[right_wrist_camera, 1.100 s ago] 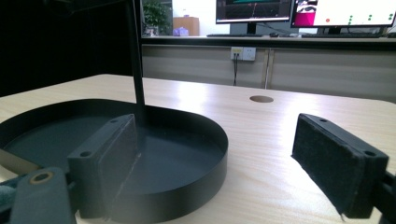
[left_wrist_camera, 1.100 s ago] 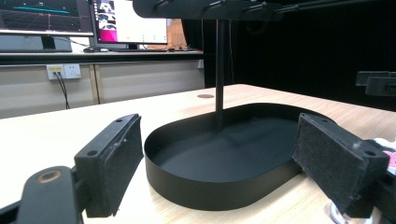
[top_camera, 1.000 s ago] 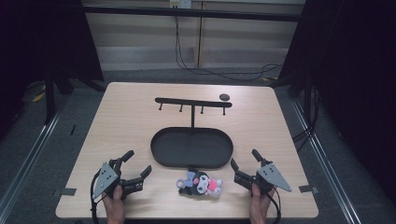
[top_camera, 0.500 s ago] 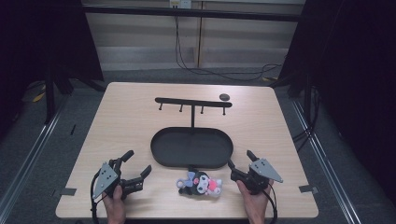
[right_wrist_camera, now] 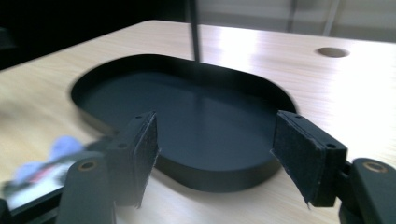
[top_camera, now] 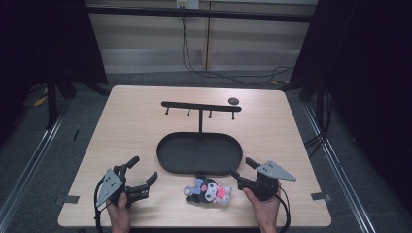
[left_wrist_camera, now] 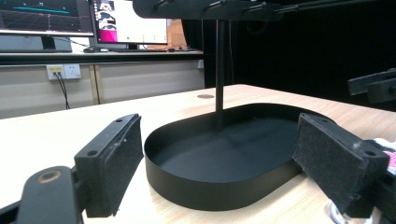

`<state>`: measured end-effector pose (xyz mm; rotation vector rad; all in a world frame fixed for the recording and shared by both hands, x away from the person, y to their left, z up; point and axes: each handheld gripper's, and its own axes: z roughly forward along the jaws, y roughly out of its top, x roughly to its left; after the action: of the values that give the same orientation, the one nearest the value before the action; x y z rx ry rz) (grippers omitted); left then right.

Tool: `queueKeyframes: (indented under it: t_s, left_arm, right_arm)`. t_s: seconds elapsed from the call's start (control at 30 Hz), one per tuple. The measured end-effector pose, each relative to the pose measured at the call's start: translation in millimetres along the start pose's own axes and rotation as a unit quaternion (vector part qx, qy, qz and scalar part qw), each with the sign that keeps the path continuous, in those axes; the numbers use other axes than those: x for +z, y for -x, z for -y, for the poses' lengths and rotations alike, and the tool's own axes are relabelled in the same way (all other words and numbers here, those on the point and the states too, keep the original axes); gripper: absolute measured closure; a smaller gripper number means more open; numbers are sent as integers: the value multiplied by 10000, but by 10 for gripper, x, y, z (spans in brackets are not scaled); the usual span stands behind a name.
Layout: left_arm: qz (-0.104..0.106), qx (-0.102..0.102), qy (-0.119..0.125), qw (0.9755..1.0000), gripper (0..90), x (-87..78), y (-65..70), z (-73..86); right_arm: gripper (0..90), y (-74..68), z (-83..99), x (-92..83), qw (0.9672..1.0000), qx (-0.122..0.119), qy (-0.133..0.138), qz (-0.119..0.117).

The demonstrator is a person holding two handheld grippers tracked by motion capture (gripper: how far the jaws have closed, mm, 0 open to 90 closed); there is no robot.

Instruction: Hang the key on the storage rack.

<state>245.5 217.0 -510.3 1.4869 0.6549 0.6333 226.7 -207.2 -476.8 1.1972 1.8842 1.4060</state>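
My right tongs (top_camera: 241,168) stand agape with nothing between the jaws, which have just been narrowing, just right of the plush (top_camera: 209,190). The plush lies on the bench (top_camera: 136,121) before the tray (top_camera: 165,155). My left tongs (top_camera: 145,170) gape wide, empty.

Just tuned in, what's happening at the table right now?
A person holds a hand-held gripper in each hand at the near edge. The right hand-held gripper, its jaws just narrowing with nothing between them, sits beside a small plush keychain lying before the black tray stand. The left hand-held gripper rests open, holding nothing.
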Motion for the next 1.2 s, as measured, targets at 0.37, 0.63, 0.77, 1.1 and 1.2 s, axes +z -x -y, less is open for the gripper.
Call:
queueKeyframes:
  t_s: [0.37, 0.63, 0.77, 1.1, 1.2]
  left_arm:
    - [2, 0, 2, 10000, 155, 0, 0, 0]
    - [-2, 21, -1, 10000, 155, -1, -3, -1]
    - [-12, 31, 6, 10000, 155, -1, -4, -1]
    - [0, 5, 3, 10000, 155, -1, 0, 0]
    - [0, 21, 0, 10000, 155, -1, -3, -1]
  right_arm:
    - [319, -107, -209, 79, 9965, -230, -515, -609]
    - [276, -250, -397, 167, 9893, -665, -799, -1023]
    - [268, -311, -479, 258, 9848, -757, -980, -1219]
    - [304, -459, -634, 511, 9666, -964, -1690, -1666]
    - [303, -481, -652, 562, 9608, -975, -1854, -1817]
